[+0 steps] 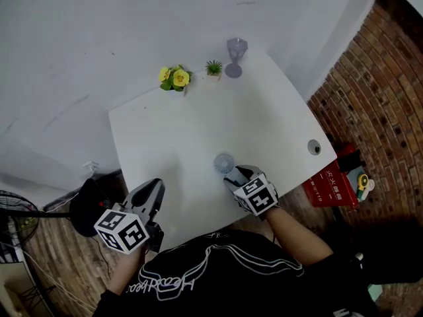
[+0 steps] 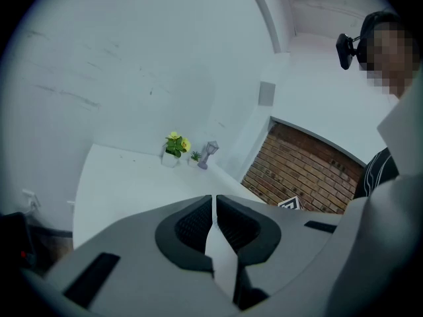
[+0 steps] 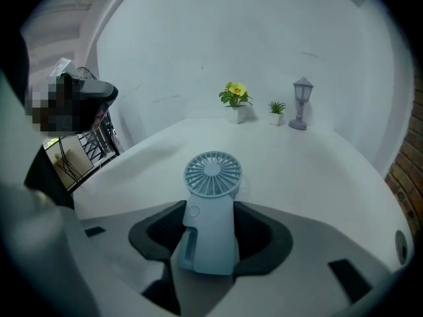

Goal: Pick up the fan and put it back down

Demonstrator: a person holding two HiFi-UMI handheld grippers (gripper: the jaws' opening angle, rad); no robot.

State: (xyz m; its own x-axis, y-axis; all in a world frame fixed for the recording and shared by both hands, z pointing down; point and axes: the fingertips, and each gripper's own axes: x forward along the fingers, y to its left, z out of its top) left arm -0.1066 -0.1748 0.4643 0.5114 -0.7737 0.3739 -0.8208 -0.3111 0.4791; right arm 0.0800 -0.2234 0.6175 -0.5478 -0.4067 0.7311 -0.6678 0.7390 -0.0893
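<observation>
Right claw (image 3: 210, 226) tight on fan (image 3: 212, 174)

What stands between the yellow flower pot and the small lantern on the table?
A small green plant in a white pot stands there; the right gripper view shows it clearly.

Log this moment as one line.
right gripper: shut on fan by its handle | left gripper: shut, empty | table far edge: yellow-flower pot, small plant, lantern

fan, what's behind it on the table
Behind the fan, at the table's far edge: yellow potted flower, small green plant, miniature lantern. The fan head covers the table just behind it.
</observation>
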